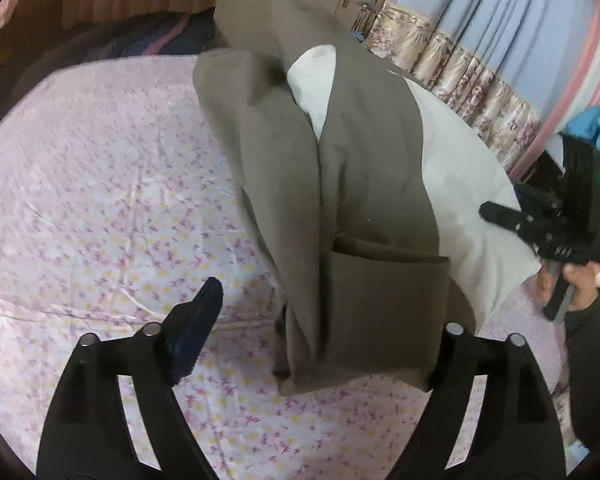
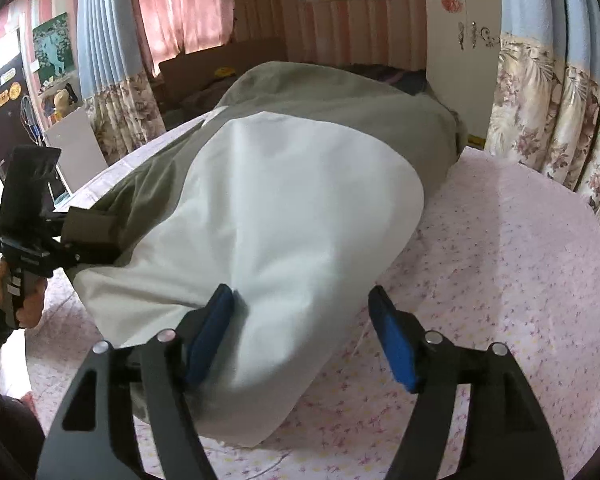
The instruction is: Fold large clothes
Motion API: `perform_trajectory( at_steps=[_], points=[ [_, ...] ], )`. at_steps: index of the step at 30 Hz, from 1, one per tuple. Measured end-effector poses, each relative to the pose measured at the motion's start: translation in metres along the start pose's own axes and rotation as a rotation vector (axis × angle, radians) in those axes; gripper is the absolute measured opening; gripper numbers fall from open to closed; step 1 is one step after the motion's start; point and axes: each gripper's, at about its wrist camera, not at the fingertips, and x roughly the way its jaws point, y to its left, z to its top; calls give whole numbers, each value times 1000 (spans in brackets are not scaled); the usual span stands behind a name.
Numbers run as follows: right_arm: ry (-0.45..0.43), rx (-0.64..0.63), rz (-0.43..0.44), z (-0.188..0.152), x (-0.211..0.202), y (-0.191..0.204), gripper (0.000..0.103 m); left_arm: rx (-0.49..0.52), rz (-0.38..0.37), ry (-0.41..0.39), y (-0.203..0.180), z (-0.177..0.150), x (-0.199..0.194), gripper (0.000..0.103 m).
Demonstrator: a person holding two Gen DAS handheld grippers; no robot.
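Note:
A large olive-brown garment (image 1: 340, 184) with a white lining (image 1: 460, 184) lies on the bed. Its folded cuff end (image 1: 380, 312) drapes over my left gripper's right finger, which is hidden under the cloth. My left gripper (image 1: 324, 320) is open, its left pad (image 1: 198, 328) bare. In the right wrist view the garment's white lining (image 2: 284, 216) faces up with olive cloth (image 2: 340, 104) behind. My right gripper (image 2: 304, 332) is open, just above the lining's near edge. The right gripper also shows in the left wrist view (image 1: 540, 224), and the left gripper in the right wrist view (image 2: 40, 240).
The bed has a pink floral sheet (image 1: 100, 200). Blue and floral curtains (image 2: 548, 100) hang at the right. A white wardrobe (image 2: 460, 40) and dark bedding (image 1: 148, 36) are at the far end. A cardboard box (image 2: 220, 60) stands beyond the bed.

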Motion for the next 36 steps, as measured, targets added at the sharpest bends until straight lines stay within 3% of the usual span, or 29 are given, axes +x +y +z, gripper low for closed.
perform_trajectory(
  at_steps=[4, 9, 11, 14, 16, 22, 30, 36],
  points=[
    [-17, 22, -40, -7, -24, -3, 84, 52, 71, -55, -5, 2, -28, 100],
    [-70, 126, -160, -28, -64, -1, 101, 3, 72, -74, 8, 2, -60, 100],
    [-97, 170, -226, -36, -78, 3, 101, -3, 98, -91, 9, -2, -69, 100],
    [-132, 234, -292, -37, -88, 7, 101, 2, 281, -152, 3, -4, -85, 100],
    [-156, 302, -343, -40, -96, 10, 101, -6, 358, -184, 7, -5, -99, 100],
    [-157, 352, -507, -41, -111, 21, 101, -129, 423, -239, 31, -1, -129, 100],
    [-202, 380, -453, -39, -135, 38, 101, -181, 502, -357, 36, -6, -170, 100],
    [-235, 408, -450, -30, -146, 41, 101, -107, 597, -383, 24, -7, -184, 100]
  ],
)
